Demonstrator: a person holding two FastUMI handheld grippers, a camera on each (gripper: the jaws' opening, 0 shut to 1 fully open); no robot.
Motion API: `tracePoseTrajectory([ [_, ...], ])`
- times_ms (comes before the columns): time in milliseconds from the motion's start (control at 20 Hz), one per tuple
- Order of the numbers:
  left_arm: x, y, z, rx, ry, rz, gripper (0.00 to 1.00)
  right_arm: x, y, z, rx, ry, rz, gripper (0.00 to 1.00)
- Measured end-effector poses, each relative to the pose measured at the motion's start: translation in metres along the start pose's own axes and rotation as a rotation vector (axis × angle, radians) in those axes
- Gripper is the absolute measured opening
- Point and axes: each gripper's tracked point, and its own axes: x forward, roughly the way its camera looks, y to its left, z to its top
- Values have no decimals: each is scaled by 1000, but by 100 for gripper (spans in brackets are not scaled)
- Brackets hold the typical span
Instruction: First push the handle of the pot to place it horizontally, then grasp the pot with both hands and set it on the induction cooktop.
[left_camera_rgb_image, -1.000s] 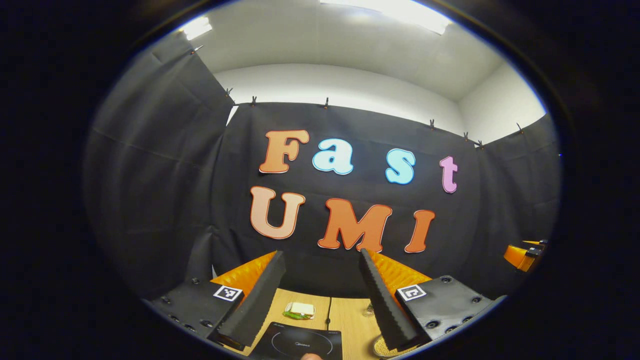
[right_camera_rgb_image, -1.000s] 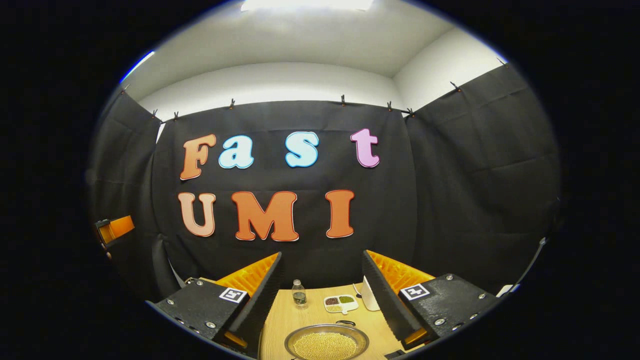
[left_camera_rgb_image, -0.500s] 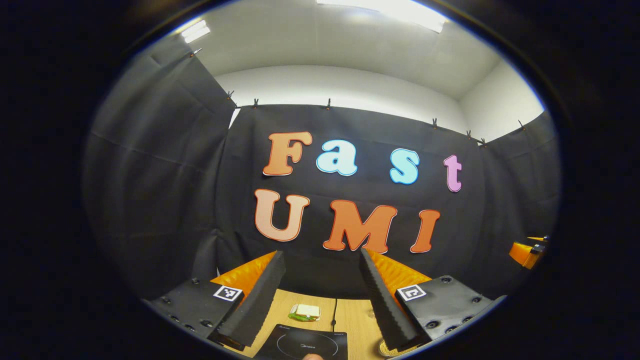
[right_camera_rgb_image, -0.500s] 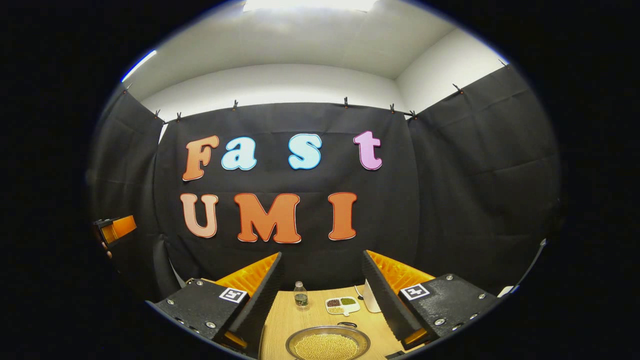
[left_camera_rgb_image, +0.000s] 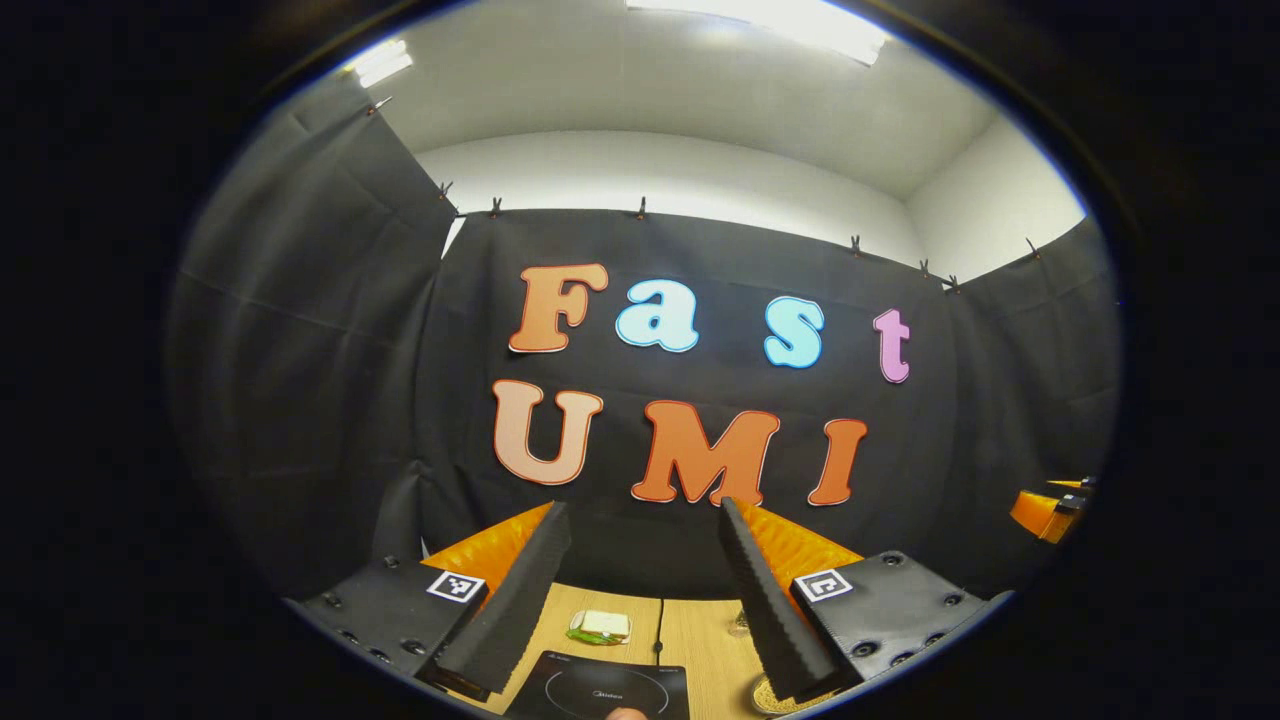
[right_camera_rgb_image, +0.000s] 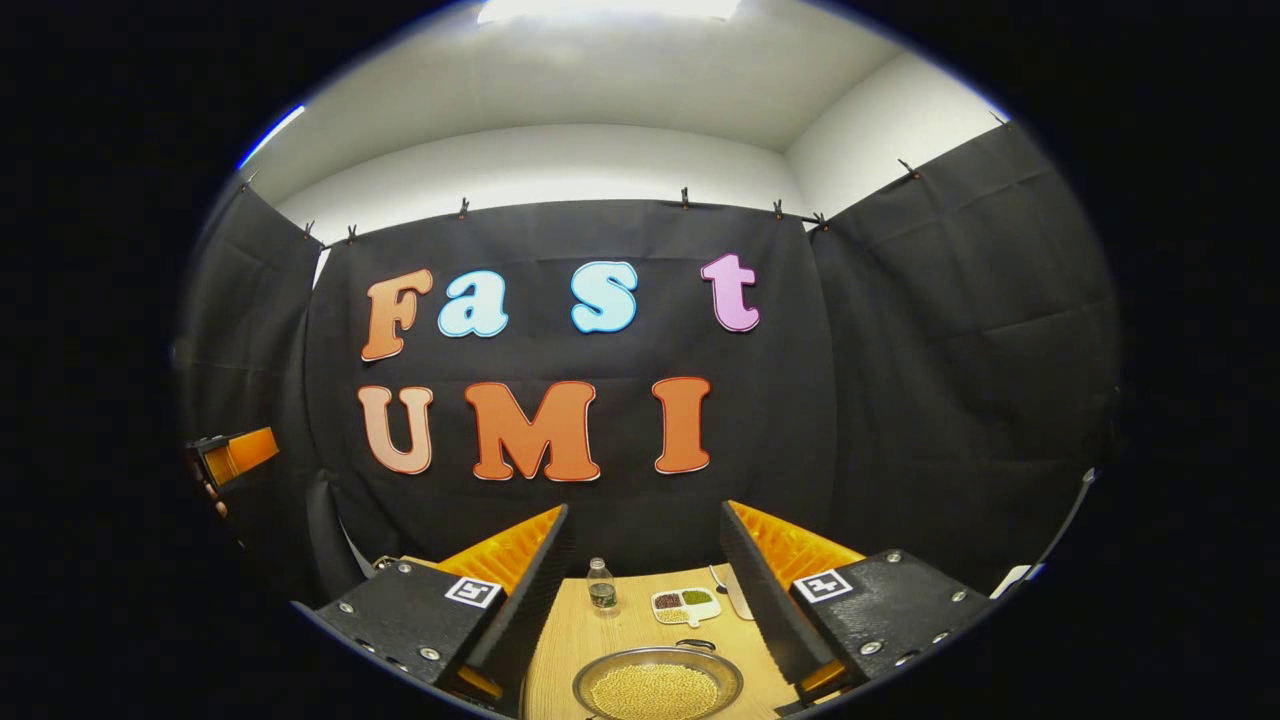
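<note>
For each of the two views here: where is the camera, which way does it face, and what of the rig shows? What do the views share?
Left gripper view: rides the left gripper, facing the booth wall above the black induction cooktop; its own open fingers show.
Right gripper view: rides the right gripper, facing the wall above the round metal pot of yellow grains; its own open fingers show.
Shared: the light wooden table; each view catches the other gripper at its edge.

The table (right_camera_rgb_image: 570, 640) is pale wood with a matt, lightly grained top. The pot (right_camera_rgb_image: 657, 685) is shiny metal, its rim catching light over a bed of small matt yellow grains. The induction cooktop (left_camera_rgb_image: 600, 688) has a smooth, glossy black glass-like face. The small bottle (right_camera_rgb_image: 600, 585) looks like clear plastic. The booth wall (right_camera_rgb_image: 950, 350) is matt black cloth, creased.
</note>
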Motion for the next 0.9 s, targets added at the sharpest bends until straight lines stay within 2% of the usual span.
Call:
tracePoseTrajectory([
  [50, 2, 0, -2, 2, 1, -1, 97, 1, -1, -2, -1, 4, 1, 88],
  [150, 1, -1, -3, 7, 3, -2, 97, 0, 1, -6, -1, 15, 10, 77],
  [200, 2, -1, -3, 9, 4, -2, 97, 1, 2, -8, 0, 19, 15, 77],
  [250, 1, -1, -3, 9, 6, -2, 97, 1, 4, -9, 2, 22, 22, 71],
  [300, 2, -1, -4, 9, 8, -1, 97, 1, 6, -9, 4, 25, 28, 69],
  [350, 2, 0, -6, 7, 11, 0, 97, 1, 6, -11, 5, 27, 32, 61],
  [400, 2, 1, -6, 5, 13, 2, 97, 2, 6, -12, 5, 30, 34, 61],
  [500, 2, 4, -7, 0, 16, 7, 97, 2, 6, -17, 2, 38, 37, 43],
  [550, 2, 4, -8, -2, 18, 9, 97, 1, 7, -20, 1, 44, 39, 39],
  [600, 2, 4, -9, -3, 20, 11, 97, 1, 7, -22, 4, 50, 42, 25],
  [650, 2, 5, -10, -4, 22, 13, 97, 1, 8, -25, 10, 58, 49, 25],
  [700, 1, 6, -11, -3, 25, 13, 97, 2, 9, -29, 17, 66, 55, 16],
  [800, 2, 6, -14, -2, 32, 11, 97, 0, 9, -36, 21, 84, 58, 6],
  [900, 1, 7, -15, 1, 35, 12, 97, 2, 8, -47, 18, 108, 58, 0],
])
